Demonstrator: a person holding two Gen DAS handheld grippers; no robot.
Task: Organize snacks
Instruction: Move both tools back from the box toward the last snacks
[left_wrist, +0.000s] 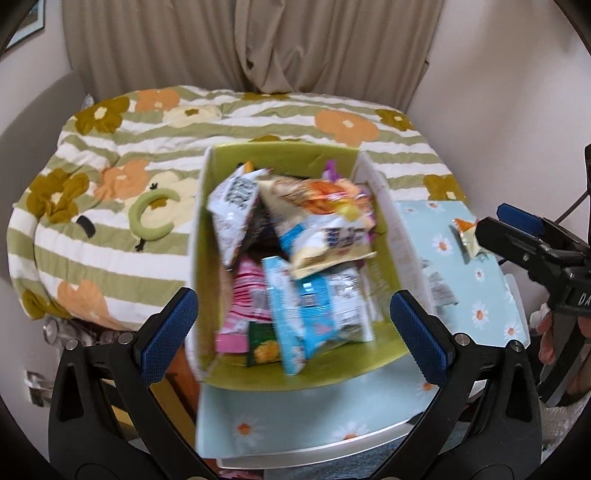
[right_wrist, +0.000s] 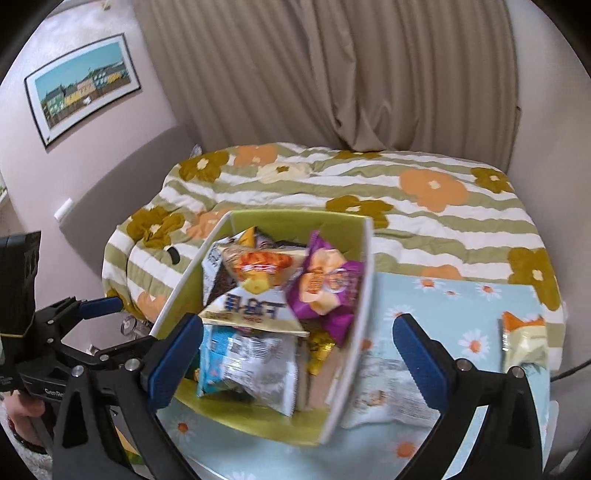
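Observation:
A cardboard box with a green inside stands on a daisy-print table, filled with several snack bags. My left gripper hangs open above the box's near end, nothing between its fingers. In the right wrist view the same box holds a purple bag and a white-and-blue bag on top. My right gripper is open and empty over the box's right wall. An orange-topped packet lies loose on the table, and a white packet lies against the box.
A bed with a striped flower quilt sits right behind the table, with a green curved cushion on it. Beige curtains hang behind, and a framed picture is on the left wall. A hand holds the right gripper.

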